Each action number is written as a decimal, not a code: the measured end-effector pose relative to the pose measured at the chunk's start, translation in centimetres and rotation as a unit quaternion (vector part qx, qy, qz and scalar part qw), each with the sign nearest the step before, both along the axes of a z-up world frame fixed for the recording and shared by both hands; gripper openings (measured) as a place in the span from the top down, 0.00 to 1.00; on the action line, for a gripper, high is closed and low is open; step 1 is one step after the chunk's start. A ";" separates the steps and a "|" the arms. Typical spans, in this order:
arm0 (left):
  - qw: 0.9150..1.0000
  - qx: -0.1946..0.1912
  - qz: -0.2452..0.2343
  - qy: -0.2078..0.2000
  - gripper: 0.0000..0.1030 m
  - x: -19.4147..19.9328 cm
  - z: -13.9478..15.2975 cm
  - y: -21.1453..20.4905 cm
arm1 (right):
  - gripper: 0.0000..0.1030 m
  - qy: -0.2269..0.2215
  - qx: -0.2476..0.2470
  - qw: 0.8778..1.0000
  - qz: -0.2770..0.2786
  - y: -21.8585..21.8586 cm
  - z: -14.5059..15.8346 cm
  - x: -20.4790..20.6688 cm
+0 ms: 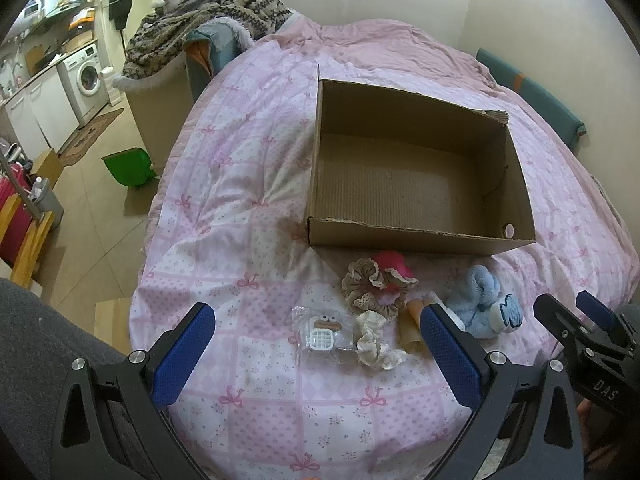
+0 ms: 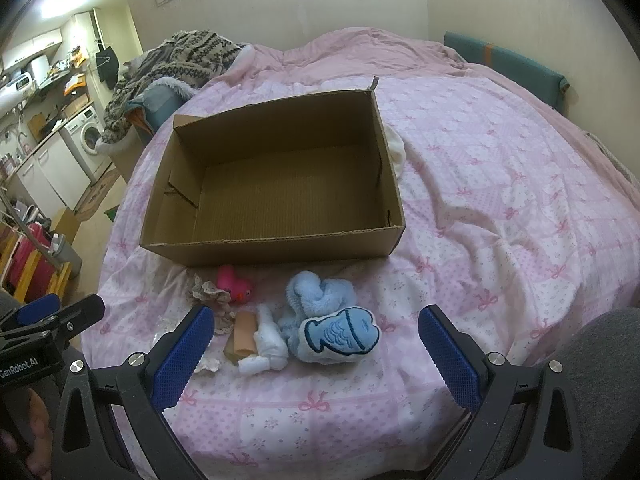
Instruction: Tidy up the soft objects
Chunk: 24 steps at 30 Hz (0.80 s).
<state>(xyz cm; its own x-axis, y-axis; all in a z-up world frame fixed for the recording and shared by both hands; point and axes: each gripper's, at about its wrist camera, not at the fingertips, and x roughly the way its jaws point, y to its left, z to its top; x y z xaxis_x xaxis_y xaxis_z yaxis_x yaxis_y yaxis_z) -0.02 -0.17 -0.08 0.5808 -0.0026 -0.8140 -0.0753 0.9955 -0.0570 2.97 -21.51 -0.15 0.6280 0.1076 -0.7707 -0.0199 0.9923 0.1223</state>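
On the bed (image 1: 248,184), near its middle, sits the box (image 1: 416,236): open top, nothing inside that I can see, near wall facing me. All places below are given from the box.

Just in front of its near wall, close but apart from it: pink toy (image 1: 390,262), with a beige scrunchie (image 1: 370,286) overlapping its front. Nearer me than the scrunchie: a cream scrunchie (image 1: 374,340). Left of that, a clear packet (image 1: 322,332) holding a small white piece with eyes; I cannot tell what it is. Right of the cream scrunchie, a tan roll (image 2: 244,338), touching white socks (image 2: 266,346). Further right, in front of the box's near right corner, blue plush (image 2: 320,296) bunched up, with a fish pillow (image 2: 340,336) leaning against its front.

My left gripper (image 1: 316,354): jaws wide apart, holding nothing, hovering over the quilt with the packet and cream scrunchie between the pads. One pad hides part of the tan roll in the left view.

My right gripper (image 2: 314,356): jaws wide apart, nothing held, hovering on my side of the pile, socks and fish pillow between the pads.

Behind the box's right wall, a bit of white cloth (image 2: 396,152) shows, touching the wall. Far left of the box, off the bed, a knit blanket (image 1: 208,12) heaped on a chair; beyond it a washer (image 1: 86,72)
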 end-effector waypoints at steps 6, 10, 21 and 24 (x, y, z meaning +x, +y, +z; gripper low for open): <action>1.000 -0.001 0.000 0.000 0.01 -0.3 -0.1 -0.2 | 0.00 0.000 0.000 1.000 0.000 0.0 0.0 0.0; 1.000 -0.001 0.000 0.001 0.01 -0.2 -0.1 -0.1 | 0.00 0.000 0.000 1.000 0.000 0.0 0.0 0.0; 1.000 0.001 0.000 0.002 0.01 -0.4 -0.5 0.2 | 0.00 0.002 0.000 1.000 0.000 0.3 0.2 0.1; 1.000 0.001 0.000 0.002 0.01 -0.5 -0.4 0.3 | 0.00 0.003 0.000 1.000 0.001 -0.1 -0.2 0.0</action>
